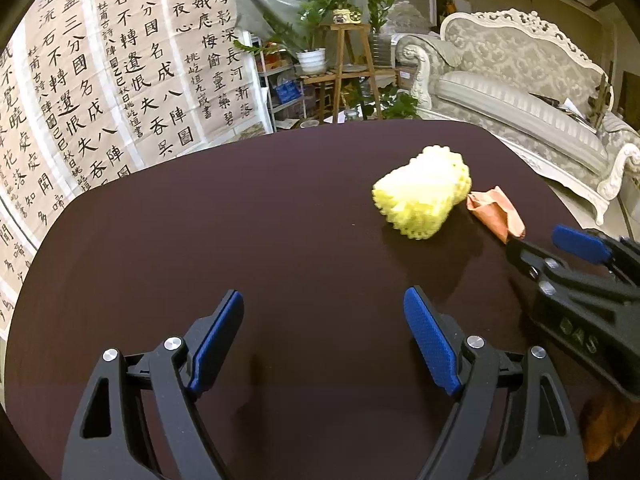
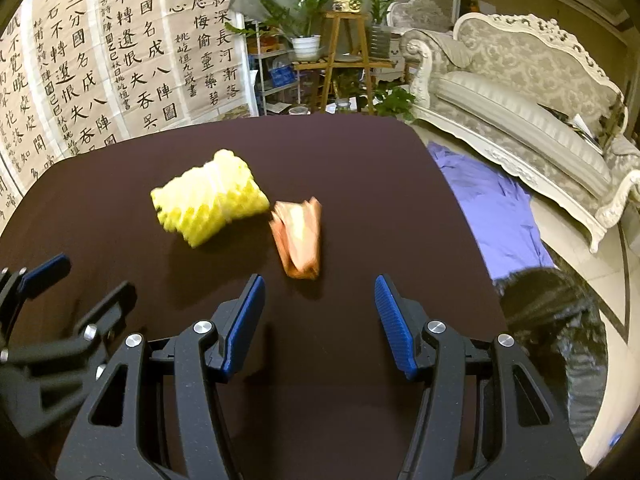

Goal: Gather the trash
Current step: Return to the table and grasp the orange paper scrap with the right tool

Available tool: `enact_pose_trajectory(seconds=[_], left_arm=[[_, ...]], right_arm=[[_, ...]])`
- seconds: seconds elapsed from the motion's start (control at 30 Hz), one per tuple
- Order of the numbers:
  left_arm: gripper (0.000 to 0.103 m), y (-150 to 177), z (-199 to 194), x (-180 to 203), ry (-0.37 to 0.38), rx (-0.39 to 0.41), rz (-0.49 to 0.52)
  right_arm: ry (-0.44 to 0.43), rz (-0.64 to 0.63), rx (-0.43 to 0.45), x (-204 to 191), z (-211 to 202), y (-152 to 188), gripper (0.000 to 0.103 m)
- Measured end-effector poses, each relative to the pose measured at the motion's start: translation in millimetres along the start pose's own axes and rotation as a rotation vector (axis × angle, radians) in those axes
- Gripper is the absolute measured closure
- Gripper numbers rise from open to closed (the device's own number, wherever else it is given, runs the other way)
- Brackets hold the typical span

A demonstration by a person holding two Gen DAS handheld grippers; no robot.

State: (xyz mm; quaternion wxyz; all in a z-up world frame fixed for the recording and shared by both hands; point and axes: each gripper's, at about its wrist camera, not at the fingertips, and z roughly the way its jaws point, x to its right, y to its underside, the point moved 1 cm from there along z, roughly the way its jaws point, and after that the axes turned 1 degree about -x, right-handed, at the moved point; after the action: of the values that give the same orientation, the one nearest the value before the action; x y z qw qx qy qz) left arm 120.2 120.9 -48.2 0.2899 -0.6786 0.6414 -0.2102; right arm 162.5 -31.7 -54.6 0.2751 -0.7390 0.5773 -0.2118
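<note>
While my left gripper point(image 1: 323, 340) and my right gripper point(image 2: 320, 324) both hang with fingers spread and nothing between them, the trash lies ahead on the dark brown surface point(image 1: 240, 240): a yellow foam net point(image 2: 208, 208) with a crumpled orange-brown wrapper point(image 2: 298, 236) just beside it, nearer my right fingers. Beyond the surface's far edge hang calligraphy sheets point(image 1: 112, 80), with potted plants point(image 1: 320, 12) on a wooden stand point(image 1: 352, 68) and an ornate pale sofa point(image 1: 520, 92) to the right. On the floor by the sofa lies a purple cloth point(image 2: 488, 208).
</note>
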Motion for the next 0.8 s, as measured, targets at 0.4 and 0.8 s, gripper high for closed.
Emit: enact_pose_trajectory(seconds=[0.4, 0.8], left_arm=[[0.023, -2.7, 1.4, 4.4, 0.008, 0.000, 0.016], [0.023, -19.2, 11.6, 25.9, 0.055, 0.028, 0.083]], right_arm=[[0.019, 0.000, -0.054, 2.4, 32.2, -25.3, 0.067], [0.052, 0.041, -0.050, 36.8, 20.7, -10.4, 0.073]])
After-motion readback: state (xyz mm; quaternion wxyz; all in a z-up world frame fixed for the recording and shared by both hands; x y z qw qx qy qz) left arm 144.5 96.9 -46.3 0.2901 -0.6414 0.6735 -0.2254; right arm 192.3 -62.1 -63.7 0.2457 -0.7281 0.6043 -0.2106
